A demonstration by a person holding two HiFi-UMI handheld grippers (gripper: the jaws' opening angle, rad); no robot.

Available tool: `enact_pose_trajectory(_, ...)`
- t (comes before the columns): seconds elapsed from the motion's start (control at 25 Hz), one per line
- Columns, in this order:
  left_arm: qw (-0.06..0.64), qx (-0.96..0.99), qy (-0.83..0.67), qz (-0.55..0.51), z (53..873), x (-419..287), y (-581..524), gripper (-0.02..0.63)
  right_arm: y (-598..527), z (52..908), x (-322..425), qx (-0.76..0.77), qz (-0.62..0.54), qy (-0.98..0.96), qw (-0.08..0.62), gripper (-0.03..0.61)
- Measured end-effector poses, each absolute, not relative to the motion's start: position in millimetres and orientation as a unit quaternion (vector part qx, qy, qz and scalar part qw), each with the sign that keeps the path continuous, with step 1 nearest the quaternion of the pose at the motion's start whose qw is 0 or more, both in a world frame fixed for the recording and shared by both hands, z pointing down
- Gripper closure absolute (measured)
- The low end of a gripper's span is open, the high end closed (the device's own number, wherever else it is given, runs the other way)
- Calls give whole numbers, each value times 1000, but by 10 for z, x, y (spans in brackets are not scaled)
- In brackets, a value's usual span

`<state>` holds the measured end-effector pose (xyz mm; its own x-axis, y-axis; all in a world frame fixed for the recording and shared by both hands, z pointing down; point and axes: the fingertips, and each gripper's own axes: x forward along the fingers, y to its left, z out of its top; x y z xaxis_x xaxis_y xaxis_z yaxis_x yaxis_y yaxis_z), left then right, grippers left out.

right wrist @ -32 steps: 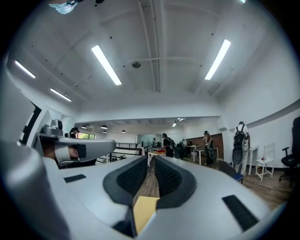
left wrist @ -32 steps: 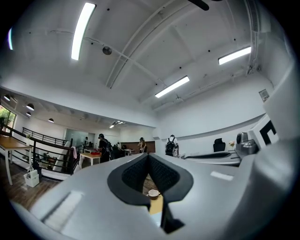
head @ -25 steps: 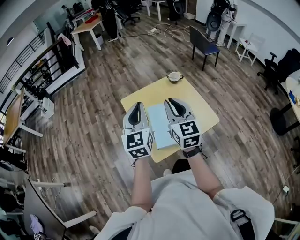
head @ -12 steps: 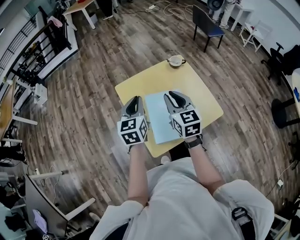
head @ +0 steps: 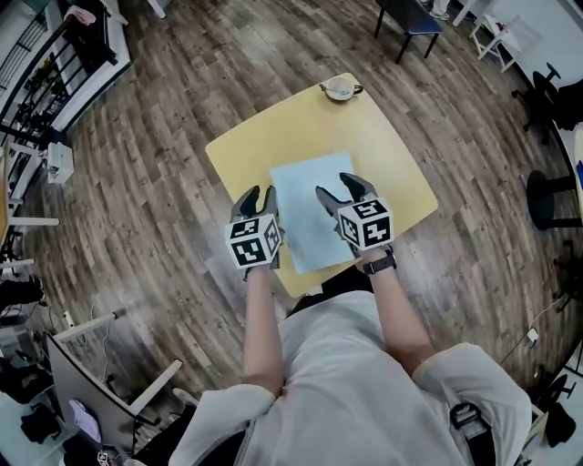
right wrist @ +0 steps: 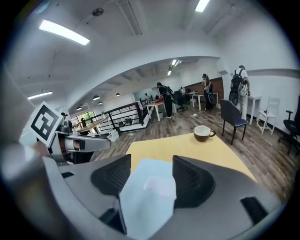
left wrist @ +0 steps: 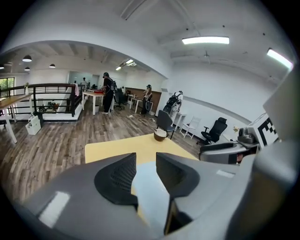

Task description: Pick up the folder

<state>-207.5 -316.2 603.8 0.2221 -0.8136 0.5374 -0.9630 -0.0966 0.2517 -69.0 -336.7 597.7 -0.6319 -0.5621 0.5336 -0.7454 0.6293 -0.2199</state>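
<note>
A light blue folder (head: pixel 308 207) lies flat on the square yellow table (head: pixel 246 150), near its front edge. My left gripper (head: pixel 259 195) hovers at the folder's left edge; its jaws are opening, with a narrow gap and nothing gripped. My right gripper (head: pixel 336 188) hangs over the folder's right part, jaws opening wider, also empty. In the left gripper view the folder (left wrist: pixel 151 187) shows through the gap of the left gripper (left wrist: pixel 146 158). In the right gripper view the folder (right wrist: pixel 147 194) lies below the right gripper (right wrist: pixel 151 160).
A brown cup (head: pixel 340 89) stands at the table's far corner, also seen as the cup (right wrist: pixel 202 132) in the right gripper view. A blue chair (head: pixel 410 16) stands beyond the table, a black office chair (head: pixel 554 196) at the right. People stand far off across the room.
Both grippers have come down toward the table and the folder. Their jaws, shut a second ago, now stand apart. The head view has tipped further down.
</note>
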Motion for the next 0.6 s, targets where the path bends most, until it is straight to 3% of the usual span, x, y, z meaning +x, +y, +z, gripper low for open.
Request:
enact_pose_trajectory(0.32,370,710,-572,178,6911,-2010,-3144,356,-3563,6593,-477,387,269,-853,224,282)
enact_pose_trajectory(0.6,427,710,-546,129,7245,-1861,-3225,204,-3714,7124,-43,440,328,-803,232,225)
